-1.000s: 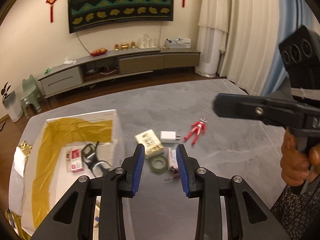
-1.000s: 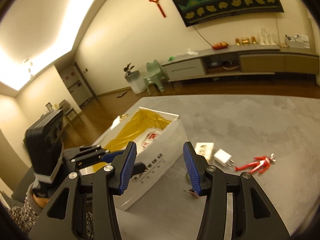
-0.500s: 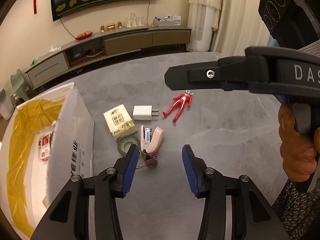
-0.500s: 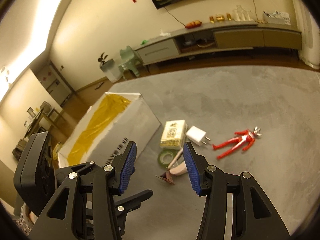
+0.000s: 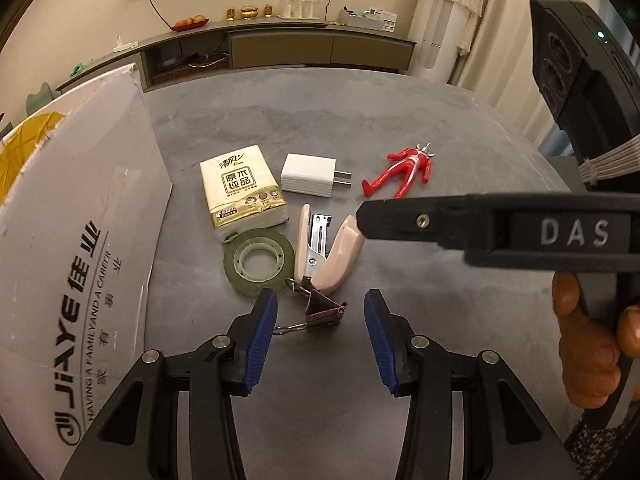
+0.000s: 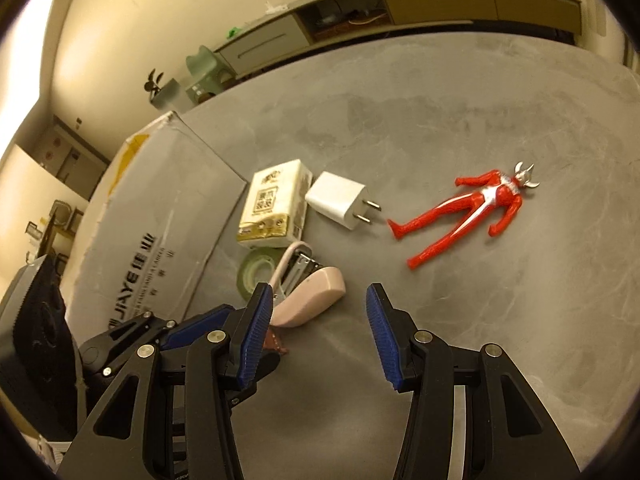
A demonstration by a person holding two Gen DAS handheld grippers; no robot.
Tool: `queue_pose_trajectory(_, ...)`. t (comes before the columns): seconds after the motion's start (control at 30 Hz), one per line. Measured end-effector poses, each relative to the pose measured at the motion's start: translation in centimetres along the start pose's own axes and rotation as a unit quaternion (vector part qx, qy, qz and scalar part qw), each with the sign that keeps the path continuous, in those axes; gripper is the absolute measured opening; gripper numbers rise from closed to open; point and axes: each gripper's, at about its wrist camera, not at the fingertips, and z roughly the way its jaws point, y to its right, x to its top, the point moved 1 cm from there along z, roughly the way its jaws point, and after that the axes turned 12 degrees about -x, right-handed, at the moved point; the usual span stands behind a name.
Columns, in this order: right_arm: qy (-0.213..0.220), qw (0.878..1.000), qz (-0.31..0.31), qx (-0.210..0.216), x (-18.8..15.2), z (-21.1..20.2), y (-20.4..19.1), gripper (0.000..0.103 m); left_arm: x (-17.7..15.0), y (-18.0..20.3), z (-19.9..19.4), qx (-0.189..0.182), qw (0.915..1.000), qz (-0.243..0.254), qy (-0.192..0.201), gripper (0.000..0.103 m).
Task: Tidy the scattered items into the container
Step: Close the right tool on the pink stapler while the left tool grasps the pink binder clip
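Showing binder clip [image 5: 320, 312] — left view only

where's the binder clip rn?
In the left wrist view the binder clip lies on the grey table, between the open left gripper fingertips, just in front of the pink stapler and beside the tape roll.

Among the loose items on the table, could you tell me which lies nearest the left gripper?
The binder clip, lying just ahead of the open left gripper; the tape roll, stapler and others sit farther off.
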Motion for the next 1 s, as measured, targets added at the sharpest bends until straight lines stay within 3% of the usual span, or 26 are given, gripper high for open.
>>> queue_pose_trajectory(0.37,0.001,1.000,-0.027,0.000,-0.1,3.1,-1.8,0.052,-0.2,-1.9,1.3,-0.019,0.9995,-0.018,0.018,0.047)
queue_pose_trajectory(0.63,0.013,0.999,-0.030,0.003,0.3,2.8,-2.3,0.033,-0.4,-2.4,1.1,-0.033,0.9990,-0.018,0.024,0.042)
queue_pose_trajectory(1.0,0.033,0.997,-0.063,-0.004,0.4,0.7,-3.1,0.024,-1.3,-1.0,0.1,-0.063,0.9978,-0.003,0.022,0.037)
